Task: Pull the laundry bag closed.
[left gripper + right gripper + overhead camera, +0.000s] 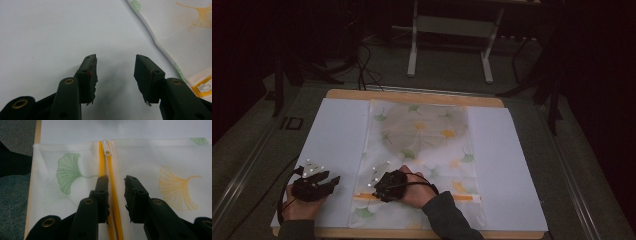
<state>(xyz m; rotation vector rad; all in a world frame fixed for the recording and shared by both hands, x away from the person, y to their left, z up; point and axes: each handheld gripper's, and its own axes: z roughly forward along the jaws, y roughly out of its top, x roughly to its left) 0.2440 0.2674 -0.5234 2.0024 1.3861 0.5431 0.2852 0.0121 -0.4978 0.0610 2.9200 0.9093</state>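
Your right gripper (116,182) stands with its 2 jaws partly open, straddling the yellow zipper (112,192) of the leaf-printed mesh bag (160,165), whose white pull (107,148) lies just beyond their tips, gripping nothing, while your left gripper (115,65) gapes wide over the bare white sheet (50,32).

Sheer woven cloth bag (155,162) with a plastic zip (108,148).

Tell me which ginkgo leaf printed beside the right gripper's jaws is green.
The leaf left of the yellow zipper in the right gripper view is green; the leaf on the zipper's other side is orange.
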